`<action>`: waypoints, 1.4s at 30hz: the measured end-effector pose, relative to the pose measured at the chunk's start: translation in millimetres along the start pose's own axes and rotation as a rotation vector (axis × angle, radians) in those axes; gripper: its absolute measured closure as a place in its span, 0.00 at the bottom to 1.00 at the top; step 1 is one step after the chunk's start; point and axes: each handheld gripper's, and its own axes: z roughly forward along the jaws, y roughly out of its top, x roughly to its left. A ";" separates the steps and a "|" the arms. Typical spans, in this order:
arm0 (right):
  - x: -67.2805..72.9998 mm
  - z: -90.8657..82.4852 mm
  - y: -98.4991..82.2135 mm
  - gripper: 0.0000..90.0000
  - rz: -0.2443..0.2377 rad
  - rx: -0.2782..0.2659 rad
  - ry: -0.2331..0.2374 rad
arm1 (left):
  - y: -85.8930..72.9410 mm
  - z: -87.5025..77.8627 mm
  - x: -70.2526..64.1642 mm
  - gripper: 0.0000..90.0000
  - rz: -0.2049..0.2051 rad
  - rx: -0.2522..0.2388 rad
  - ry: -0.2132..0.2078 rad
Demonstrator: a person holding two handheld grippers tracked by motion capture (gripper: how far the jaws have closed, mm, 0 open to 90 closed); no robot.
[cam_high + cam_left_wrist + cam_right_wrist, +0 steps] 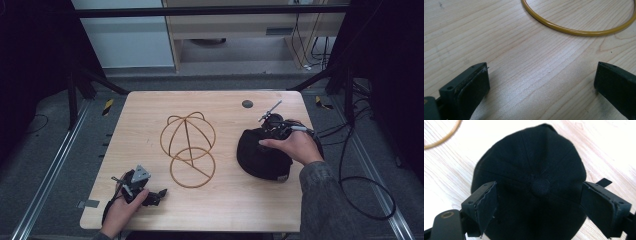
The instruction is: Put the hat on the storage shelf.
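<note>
Where the right side of the light wooden table [150, 107] is viewed from above, one black fabric cap [260, 155] lies crown up, partly covered by the right hand [295, 145]. One right gripper [539, 202] hangs directly over the cap, its two jaws spread wide on either side of the crown button [540, 186], gripping nothing. One strap end [604, 182] projects past the cap's rim; the brim is hard to make out. One yellow-brown wire stand [188, 147], made of a domed cage above a flat ring, rests at the table centre, apart from the cap. One left gripper [541, 82] sits near the front left edge in the left hand [122, 207], jaws wide apart and empty, the ring cut off at the frame top.
</note>
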 end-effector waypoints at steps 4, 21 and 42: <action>-1.6 7.9 0.7 0.19 -0.002 0.019 0.006 | 0.0 -0.1 0.0 0.00 0.000 0.001 0.000; -7.9 2.4 -4.3 0.81 -0.017 -0.026 0.082 | 0.0 0.0 -0.2 0.00 -0.002 0.001 0.000; -1.2 -72.3 -20.5 0.82 0.014 -0.245 0.088 | -0.1 -0.2 -0.6 0.00 -0.001 0.001 -0.002</action>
